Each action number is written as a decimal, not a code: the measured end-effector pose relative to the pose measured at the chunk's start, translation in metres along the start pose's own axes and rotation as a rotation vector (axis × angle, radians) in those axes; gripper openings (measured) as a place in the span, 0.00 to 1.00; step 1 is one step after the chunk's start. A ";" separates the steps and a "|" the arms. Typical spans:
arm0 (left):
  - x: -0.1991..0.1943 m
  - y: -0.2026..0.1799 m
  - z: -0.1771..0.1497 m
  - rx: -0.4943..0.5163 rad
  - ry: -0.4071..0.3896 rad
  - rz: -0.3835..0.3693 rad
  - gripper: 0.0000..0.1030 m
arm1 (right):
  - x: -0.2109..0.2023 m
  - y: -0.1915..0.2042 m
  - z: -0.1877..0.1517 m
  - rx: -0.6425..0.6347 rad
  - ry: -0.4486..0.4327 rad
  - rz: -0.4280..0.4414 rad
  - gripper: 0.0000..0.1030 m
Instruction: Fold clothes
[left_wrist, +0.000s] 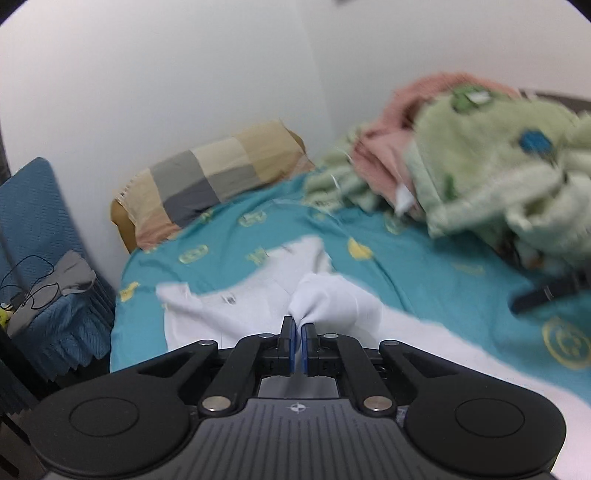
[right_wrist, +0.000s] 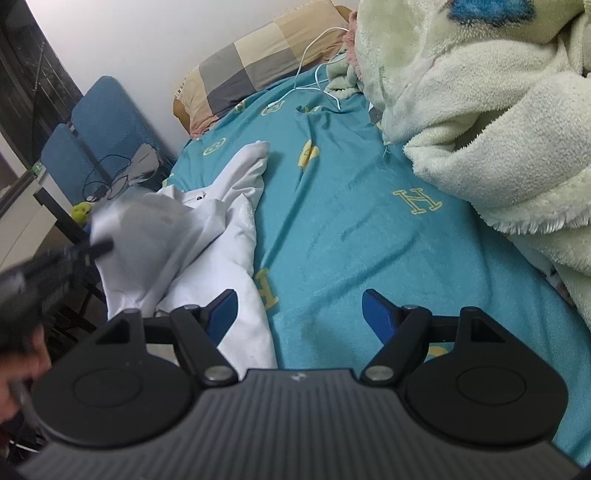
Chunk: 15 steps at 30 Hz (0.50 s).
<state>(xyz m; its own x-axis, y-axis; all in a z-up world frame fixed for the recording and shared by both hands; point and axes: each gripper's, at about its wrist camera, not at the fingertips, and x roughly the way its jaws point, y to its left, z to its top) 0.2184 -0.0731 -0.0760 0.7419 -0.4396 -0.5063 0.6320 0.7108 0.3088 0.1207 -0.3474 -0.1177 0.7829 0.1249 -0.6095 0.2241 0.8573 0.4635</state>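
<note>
Left gripper (left_wrist: 298, 326) pinched crumpled white cotton garment (left_wrist: 332, 295) – fabric lifted | right gripper (right_wrist: 299, 301) spread wide – nothing between, above teal patterned bedsheet (right_wrist: 351, 221)

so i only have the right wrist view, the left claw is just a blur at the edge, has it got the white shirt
Observer: Yes. The left wrist view shows the left claw shut on a pinched fold of the white shirt.
Operator: anything past the green blanket, it fills my corner
Observer: A pink blanket lies bunched behind the green blanket, against the wall.
Operator: and my claw, is it touching cloth
Observer: From the left wrist view your right claw shows only as a dark blurred shape over the teal sheet; no contact can be told.
</note>
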 end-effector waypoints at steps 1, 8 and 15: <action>0.001 -0.006 -0.004 0.006 0.011 0.008 0.05 | 0.000 0.000 0.000 0.001 0.001 -0.001 0.74; 0.014 -0.001 -0.013 -0.108 0.025 0.056 0.04 | -0.006 -0.001 -0.001 0.018 0.001 0.001 0.74; 0.043 0.072 0.034 -0.348 -0.058 0.234 0.04 | 0.000 0.001 -0.001 0.012 0.012 0.013 0.74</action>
<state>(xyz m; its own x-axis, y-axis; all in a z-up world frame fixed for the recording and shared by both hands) 0.3032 -0.0598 -0.0480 0.8740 -0.2671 -0.4059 0.3388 0.9338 0.1149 0.1201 -0.3463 -0.1176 0.7785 0.1421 -0.6113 0.2208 0.8498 0.4787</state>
